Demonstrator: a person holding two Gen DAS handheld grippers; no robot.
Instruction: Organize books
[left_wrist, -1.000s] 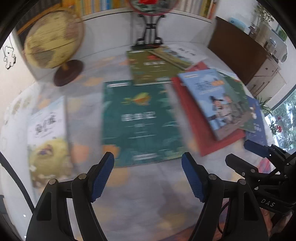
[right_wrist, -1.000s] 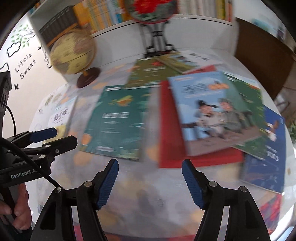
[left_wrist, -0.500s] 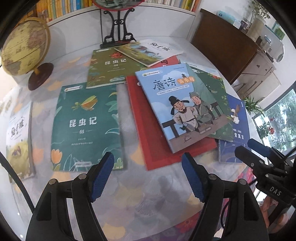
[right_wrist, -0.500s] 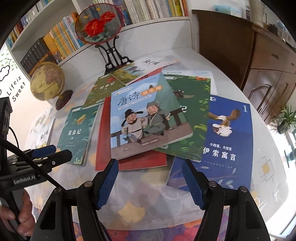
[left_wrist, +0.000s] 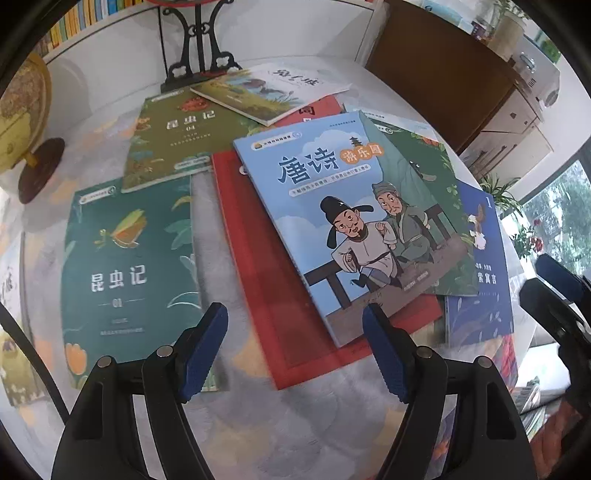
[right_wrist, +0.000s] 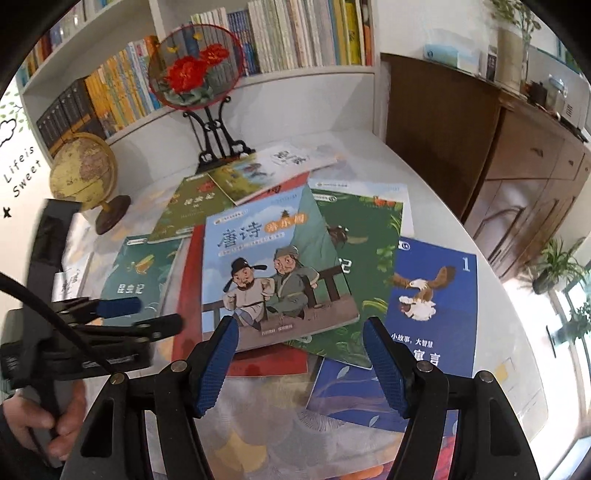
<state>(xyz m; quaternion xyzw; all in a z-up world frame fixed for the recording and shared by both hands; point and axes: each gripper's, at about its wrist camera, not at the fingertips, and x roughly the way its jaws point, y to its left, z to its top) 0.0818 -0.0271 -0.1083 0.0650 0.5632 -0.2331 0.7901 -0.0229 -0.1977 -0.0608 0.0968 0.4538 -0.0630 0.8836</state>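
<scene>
Hovering wide and empty: left gripper (left_wrist: 295, 347) over red book (left_wrist: 273, 280), right gripper (right_wrist: 299, 354) over blue book (right_wrist: 266, 266) topping the overlapping pile; bare cloth (left_wrist: 240, 424) lying nearest. Having slid rightward off teal book (left_wrist: 129, 266).

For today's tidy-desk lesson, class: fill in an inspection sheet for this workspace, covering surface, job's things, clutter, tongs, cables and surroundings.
Surface: round table under a patterned grey cloth.
Job's things: light-blue picture book lies on a flat red book; teal-green book, olive-green book and dark-blue eagle book spread around.
Clutter: yellow globe on a wooden base; red flower fan on a black stand.
Tongs: left tongs and right tongs open, empty.
Cables: black cable.
Surroundings: white bookshelf; brown wooden cabinet.
</scene>
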